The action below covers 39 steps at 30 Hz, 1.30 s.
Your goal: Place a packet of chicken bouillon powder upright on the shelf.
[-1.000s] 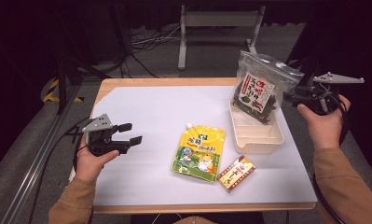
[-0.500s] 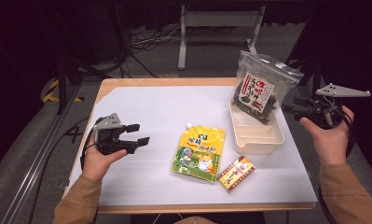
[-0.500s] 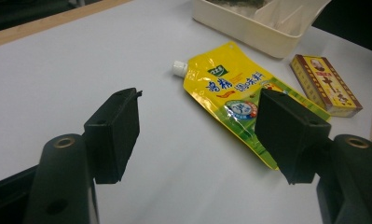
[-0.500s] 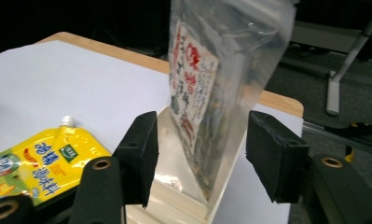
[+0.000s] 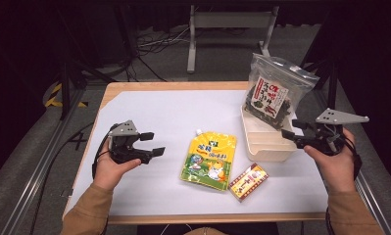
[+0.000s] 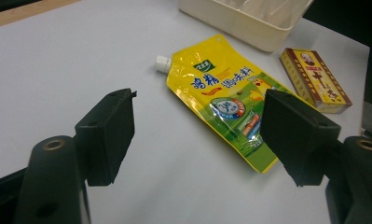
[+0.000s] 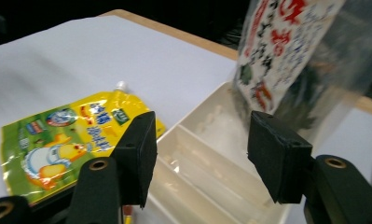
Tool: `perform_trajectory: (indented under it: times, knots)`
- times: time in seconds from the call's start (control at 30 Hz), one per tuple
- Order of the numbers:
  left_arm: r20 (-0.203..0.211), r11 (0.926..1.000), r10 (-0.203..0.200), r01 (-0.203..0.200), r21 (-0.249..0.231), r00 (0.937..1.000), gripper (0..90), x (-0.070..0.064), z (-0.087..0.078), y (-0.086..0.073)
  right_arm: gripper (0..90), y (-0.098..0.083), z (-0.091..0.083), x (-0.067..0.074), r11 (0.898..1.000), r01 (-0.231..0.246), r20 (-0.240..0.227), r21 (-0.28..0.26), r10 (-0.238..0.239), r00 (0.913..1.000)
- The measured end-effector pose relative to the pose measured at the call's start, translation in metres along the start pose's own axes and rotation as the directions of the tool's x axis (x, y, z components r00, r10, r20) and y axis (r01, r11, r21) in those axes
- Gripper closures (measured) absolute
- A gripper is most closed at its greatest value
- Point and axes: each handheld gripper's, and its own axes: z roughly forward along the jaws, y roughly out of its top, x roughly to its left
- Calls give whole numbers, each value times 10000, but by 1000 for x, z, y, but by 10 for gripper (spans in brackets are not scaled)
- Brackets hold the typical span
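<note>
A yellow spout pouch (image 5: 208, 159) (image 6: 221, 93) (image 7: 58, 140) lies flat mid-table, with a small red and yellow box (image 5: 248, 182) (image 6: 314, 79) just right of it. In the cream tray (image 5: 266, 142) (image 7: 211, 172) stands a clear bag of dark dried food (image 5: 274, 93) (image 7: 286, 56) with a red and white label. My left gripper (image 5: 153, 144) (image 6: 200, 112) hovers left of the pouch; its jaws have just been opening and hold nothing. At the tray's right side, my right gripper (image 5: 292, 129) (image 7: 200, 140) has also been opening and is empty, a little short of the bag.
A white sheet (image 5: 173, 112) covers the wooden tabletop (image 5: 134, 87). Bare sheet lies at the far left and along the front edge. Dark floor, cables and a metal stand (image 5: 227, 29) lie beyond the table.
The right gripper has drawn back from the bag, lower and nearer the person. The left gripper has shifted slightly right toward the pouch, jaws a little wider.
</note>
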Motion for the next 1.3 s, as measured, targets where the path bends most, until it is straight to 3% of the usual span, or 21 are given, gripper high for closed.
perform_trajectory:
  times: [0.13, 0.2, 0.3, 0.6, 0.67, 0.87, 1.1, 1.23, 1.3]
  knots:
    - [146, 9999, -109, 107, 128, 9998, 270, -1, 6, 1, 418, -10, 6, 8, 10000, -6, -302, 38, 7, 9995]
    - [256, 9991, -297, 289, 315, 9992, 266, 0, 10, 0, 400, -16, 12, 12, 9993, 58, -445, 361, -41, 9990]
    - [277, 9966, -616, 600, 560, 9977, 269, 1, 17, -1, 391, -18, 14, 17, 9977, 316, -484, 592, -287, 9984]
    - [596, 9888, -1080, 1010, 1103, 9924, 304, -4, 42, 4, 386, -20, 14, 28, 9924, 897, -558, 840, -852, 9948]
    - [727, 9831, -1343, 1237, 1352, 9883, 342, -6, 52, 6, 384, -20, 13, 30, 9924, 937, -567, 801, -893, 9944]
    - [715, 9754, -1712, 1587, 1532, 9826, 355, -7, 67, 7, 381, -21, 14, 33, 9918, 978, -558, 824, -934, 9941]
    - [541, 9658, -1867, 1732, 1928, 9809, 372, -12, 86, 7, 379, -20, 15, 37, 9909, 1061, -532, 825, -1020, 9934]
    - [531, 9521, -2319, 2155, 2169, 9713, 385, -13, 100, 5, 375, -20, 15, 40, 9906, 1106, -512, 800, -1067, 9930]
    - [464, 9489, -2359, 2198, 2264, 9707, 384, -13, 102, 5, 374, -20, 14, 40, 9909, 1115, -493, 750, -1080, 9929]
